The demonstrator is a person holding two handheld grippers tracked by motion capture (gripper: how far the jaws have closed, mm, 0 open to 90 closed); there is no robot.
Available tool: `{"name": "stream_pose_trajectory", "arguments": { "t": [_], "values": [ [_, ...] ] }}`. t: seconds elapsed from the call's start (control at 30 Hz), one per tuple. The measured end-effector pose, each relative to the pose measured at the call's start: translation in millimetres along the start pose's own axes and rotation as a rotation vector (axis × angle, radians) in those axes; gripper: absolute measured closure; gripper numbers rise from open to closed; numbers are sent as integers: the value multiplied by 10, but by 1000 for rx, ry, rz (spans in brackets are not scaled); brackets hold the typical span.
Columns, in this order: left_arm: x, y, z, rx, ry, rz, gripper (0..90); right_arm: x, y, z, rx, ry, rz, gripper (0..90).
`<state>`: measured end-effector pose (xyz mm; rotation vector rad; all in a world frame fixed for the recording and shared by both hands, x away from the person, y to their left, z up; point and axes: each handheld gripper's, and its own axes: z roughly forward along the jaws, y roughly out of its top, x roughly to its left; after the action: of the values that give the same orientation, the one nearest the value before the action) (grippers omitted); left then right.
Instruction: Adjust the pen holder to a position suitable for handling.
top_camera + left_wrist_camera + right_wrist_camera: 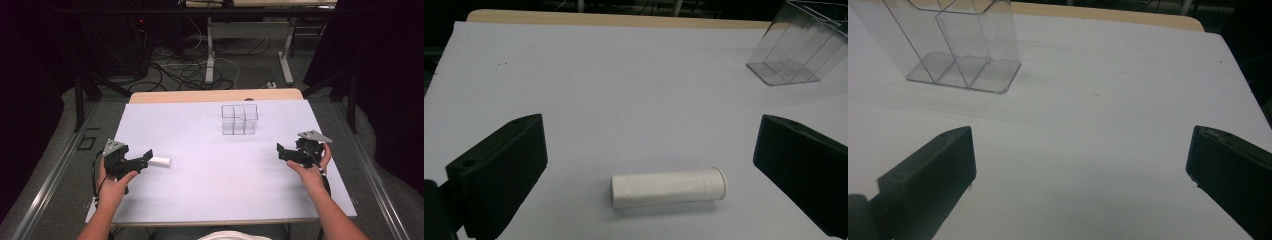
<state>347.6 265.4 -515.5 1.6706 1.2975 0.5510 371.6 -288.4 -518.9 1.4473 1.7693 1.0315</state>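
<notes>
The white rectangular table top [215, 190] carries every item in the work area. Toward its far edge stands the clear plastic organiser with upright dividers [240, 119], compartments open upward (a likely receptacle, judging by its open top). It sits well apart from both hands.

The right gripper [281, 150] hovers at the table's right side, jaws spread wide with nothing between them; it points toward the organiser, apparently held in reserve. The left gripper [148, 154] hovers at the left side, jaws likewise spread and touching nothing.

The small white plastic cylindrical tube [669, 186] lies on its side on the table, just ahead of the left gripper and between the lines of its two jaws. This alignment suggests an approach for a pinch across the tube's body.
</notes>
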Motion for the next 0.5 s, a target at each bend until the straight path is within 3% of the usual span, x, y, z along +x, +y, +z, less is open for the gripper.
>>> {"name": "stream_pose_trajectory", "arguments": {
  "t": [0.1, 0.2, 0.23, 0.33, 0.37, 0.5],
  "values": [
    [-23, 9, 6, -4, -5, 2, 10, 41, 16, -19, -13, 10, -40, 0],
    [-50, 14, 26, 1, -12, 22, 10, 49, 42, -23, -34, 28, -32, 0],
    [-78, 5, 35, -3, -18, 19, 10, 55, 80, -80, -67, 56, 12, 0],
    [-93, -6, 20, 5, -24, 29, 10, 73, 123, -160, -123, 102, 77, 0],
    [-93, -6, 20, 5, -24, 29, 10, 81, 132, -173, -132, 109, 77, 0],
    [-80, -1, 3, -7, -18, 43, 10, 137, 182, -151, -89, 122, 55, 2]
  ]
}}
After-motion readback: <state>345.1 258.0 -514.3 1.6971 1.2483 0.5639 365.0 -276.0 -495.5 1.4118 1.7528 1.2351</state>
